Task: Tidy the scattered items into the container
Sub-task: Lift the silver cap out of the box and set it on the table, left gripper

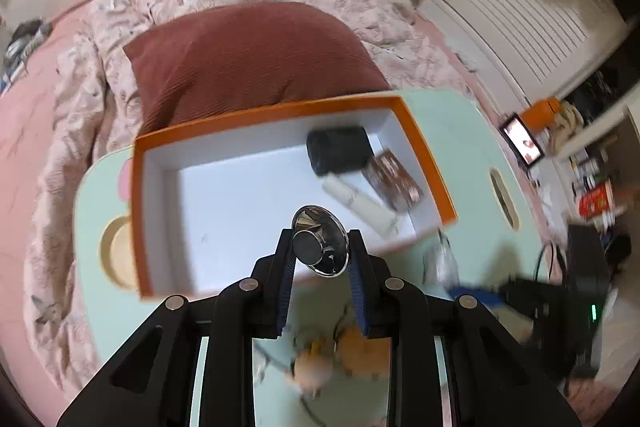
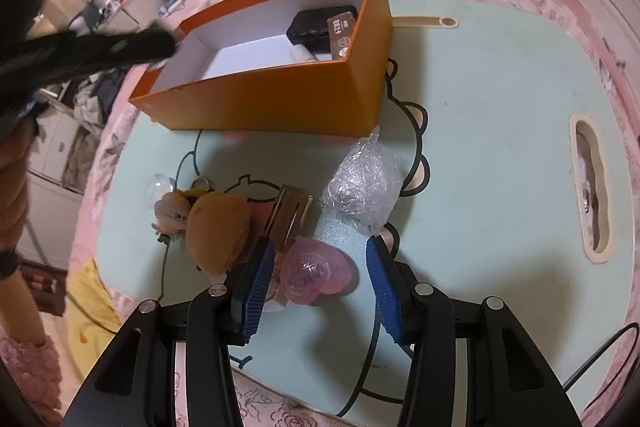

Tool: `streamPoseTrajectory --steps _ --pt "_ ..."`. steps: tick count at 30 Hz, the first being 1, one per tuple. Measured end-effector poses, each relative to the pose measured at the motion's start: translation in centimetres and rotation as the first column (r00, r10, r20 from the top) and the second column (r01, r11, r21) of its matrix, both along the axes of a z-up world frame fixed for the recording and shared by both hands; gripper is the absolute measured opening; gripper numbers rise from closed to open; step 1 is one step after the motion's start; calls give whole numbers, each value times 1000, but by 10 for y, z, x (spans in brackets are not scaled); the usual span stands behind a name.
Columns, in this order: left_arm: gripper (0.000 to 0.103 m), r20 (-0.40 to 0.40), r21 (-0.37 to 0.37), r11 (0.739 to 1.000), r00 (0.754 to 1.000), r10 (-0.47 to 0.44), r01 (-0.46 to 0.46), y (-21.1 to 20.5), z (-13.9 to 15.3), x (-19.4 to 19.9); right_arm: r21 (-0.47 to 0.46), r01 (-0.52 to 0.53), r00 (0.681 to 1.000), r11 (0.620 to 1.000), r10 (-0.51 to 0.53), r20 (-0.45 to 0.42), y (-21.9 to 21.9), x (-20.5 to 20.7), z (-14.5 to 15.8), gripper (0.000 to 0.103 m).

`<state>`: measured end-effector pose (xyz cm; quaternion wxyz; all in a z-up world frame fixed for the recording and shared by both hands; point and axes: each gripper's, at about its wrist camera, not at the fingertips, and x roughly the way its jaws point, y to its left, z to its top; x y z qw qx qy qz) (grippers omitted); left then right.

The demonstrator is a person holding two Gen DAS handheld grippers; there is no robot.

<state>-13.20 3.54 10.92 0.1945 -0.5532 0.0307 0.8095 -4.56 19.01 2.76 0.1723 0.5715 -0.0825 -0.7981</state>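
Already three items are lying in the orange box (image 1: 424, 155); my left claw (image 1: 320, 251) is gripping a shiny metal piece (image 1: 320, 241) above it, while my right claw (image 2: 316, 267) is hanging open around the pink heart (image 2: 316, 269), plush toy (image 2: 218, 231) and bubble wrap (image 2: 362, 187) waiting on the worktop (image 2: 500, 107).

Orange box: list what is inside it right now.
Inside the orange box lie a black pouch, a brown patterned packet and a white tube. The near wall hides part of the floor in the right wrist view.

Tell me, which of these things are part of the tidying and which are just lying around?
Part of the job: orange box, shiny metal dish in the left gripper, pink heart, plush toy, bubble wrap.

Lying about: red pillow, pink quilt.
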Motion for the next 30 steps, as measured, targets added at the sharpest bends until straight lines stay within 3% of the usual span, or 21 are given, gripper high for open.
streamPoseTrajectory --steps 4,10,17,18,20,23,25,30 --pt "27 4 23 1000 1000 -10 10 -16 -2 28 24 -13 1000 1000 13 -13 -1 2 1 47" --pt "27 43 51 998 999 29 -32 -28 -41 65 47 -32 999 998 33 -23 -14 5 3 47" --pt "27 22 55 996 997 74 -75 -32 -58 71 62 -52 998 997 55 -38 -18 -4 15 47" --pt "28 19 59 995 997 81 -82 -33 -58 70 66 -53 997 996 56 -52 -18 -8 23 47" --pt "42 5 59 994 996 88 -88 -35 -54 70 77 -63 994 995 69 -86 -20 -17 38 47" --pt "48 -29 81 990 993 114 -111 -43 -47 72 121 -80 987 989 96 -131 -26 -42 62 46" --pt "50 -38 119 983 988 147 -142 -53 -41 72 151 -86 987 985 105 -121 -31 -66 71 35" --pt "51 -37 174 961 974 224 -215 -81 -36 76 160 -172 985 972 172 17 -52 -119 56 24"
